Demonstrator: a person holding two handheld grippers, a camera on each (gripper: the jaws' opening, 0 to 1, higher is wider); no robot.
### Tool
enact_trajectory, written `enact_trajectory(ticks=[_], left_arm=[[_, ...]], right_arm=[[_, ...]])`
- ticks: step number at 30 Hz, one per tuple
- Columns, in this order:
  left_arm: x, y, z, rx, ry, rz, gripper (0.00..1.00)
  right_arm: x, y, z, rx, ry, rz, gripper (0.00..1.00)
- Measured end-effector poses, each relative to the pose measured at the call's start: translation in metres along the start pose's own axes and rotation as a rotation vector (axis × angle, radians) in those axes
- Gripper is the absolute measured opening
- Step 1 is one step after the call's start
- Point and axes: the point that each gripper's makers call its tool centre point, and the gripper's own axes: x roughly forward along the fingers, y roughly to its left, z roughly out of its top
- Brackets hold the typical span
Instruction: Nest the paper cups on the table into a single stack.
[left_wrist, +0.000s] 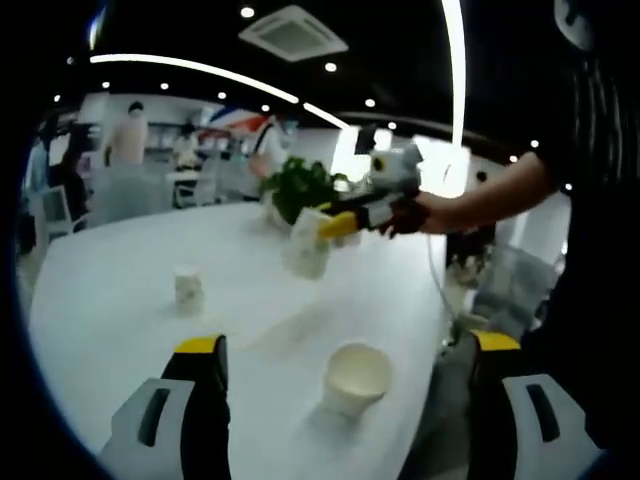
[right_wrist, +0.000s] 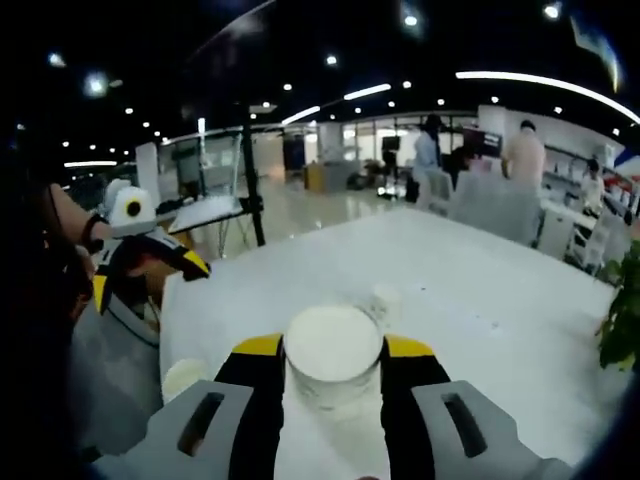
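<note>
My right claw (right_wrist: 333, 372) is pinching a white paper cup (right_wrist: 333, 352) by its sides, the yellow-tipped jaws pressed against it just under the rim, so I look straight down into its open mouth; from my left gripper view that same claw (left_wrist: 338, 224) shows well out over the white table (left_wrist: 110, 270), held in my hand (left_wrist: 408, 215), with the cup (left_wrist: 307, 243) hanging off its yellow tip above the surface. My left claw (left_wrist: 347, 362) is spread wide and holds nothing, its two jaws standing well apart at the bottom of the view. Between them, nearer the right jaw, a second paper cup (left_wrist: 355, 378) sits upright on the table near its front edge, open mouth up. A third, smaller-looking cup (left_wrist: 188, 290) stands upright farther off to the left, well apart from the other two. In the right gripper view the left claw (right_wrist: 150, 268) comes in from the left side, beside the table's (right_wrist: 480, 300) edge, and a rounded pale shape low by my own left jaw may be the near cup, though I cannot tell for sure. A leafy potted plant (left_wrist: 300, 187) stands at the far side of the table behind the lifted cup; its leaves (right_wrist: 622, 320) edge in at the right of the right gripper view. People stand around desks in the bright office beyond.
</note>
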Motion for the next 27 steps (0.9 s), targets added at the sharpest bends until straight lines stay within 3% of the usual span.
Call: enact_trajectory(ticks=[17,27], left_arm=[[0.001,-0.004,0.001,-0.002,-0.001,0.0,0.99],[0.004,-0.007,-0.001,-0.003,-0.002,-0.012,0.98]], right_arm=[[-0.013,0.026,0.014,0.0,-0.044,0.016,0.34],[-0.013,0.051,0.02,-0.009,-0.058,0.055,0.34]])
